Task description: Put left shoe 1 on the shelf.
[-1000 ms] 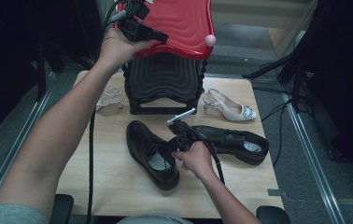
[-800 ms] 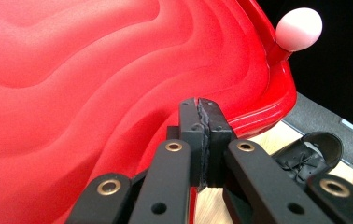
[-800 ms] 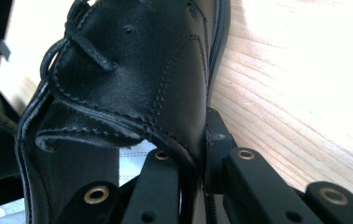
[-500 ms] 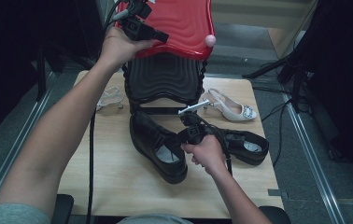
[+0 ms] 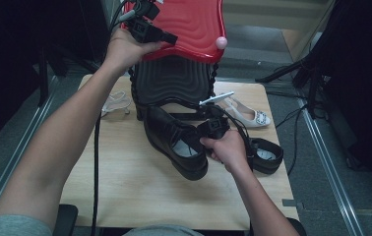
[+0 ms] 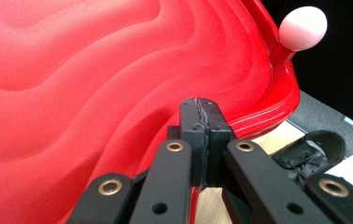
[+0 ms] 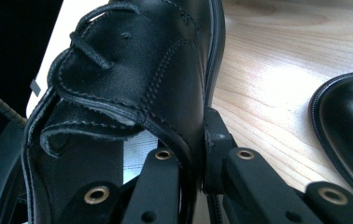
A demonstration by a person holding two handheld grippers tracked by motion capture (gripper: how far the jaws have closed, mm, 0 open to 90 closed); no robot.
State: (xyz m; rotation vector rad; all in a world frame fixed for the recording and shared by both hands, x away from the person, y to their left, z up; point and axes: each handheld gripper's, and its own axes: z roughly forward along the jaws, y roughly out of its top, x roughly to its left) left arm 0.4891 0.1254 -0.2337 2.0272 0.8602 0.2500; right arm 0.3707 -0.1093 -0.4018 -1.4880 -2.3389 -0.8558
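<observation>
High view, L to R: left hand-held gripper (image 5: 167,38) is up at the near edge of the red lid (image 5: 186,24) of a black ribbed bin (image 5: 174,81) standing at the back of the tabletop (image 5: 125,167); a pale sandal (image 5: 115,103) lies left of the bin, a black dress shoe (image 5: 171,140) sits mid-tabletop w/ the right hand-held gripper (image 5: 208,129) at its collar, its mate (image 5: 265,155) lies partly behind the right hand, and a white heeled shoe (image 5: 248,115) sits at the back right. Left gripper view adds what the high view can't: jaws pressed tight together on the lid's thin rim (image 6: 193,186), wavy red surface above, pink knob (image 6: 303,28) at the corner, and the second black shoe (image 6: 312,154) far below on the tabletop. Right gripper view gives the close detail: jaws nearly shut, pinching the leather side wall of the black dress shoe (image 7: 165,84) at its opening, one jaw inside and one outside; laces and tongue visible, light wood under it, toe of the other black shoe (image 7: 347,126) at the right edge. Vs a sec ago: lid grip and left hand unchanged; right hand has risen and gone toward the bin, and the pinched shoe came w/ it, now closer to the bin's base, toe pointing at the bin's base, heel end toward the person. Sandal, white heel and mate haven't shifted.
</observation>
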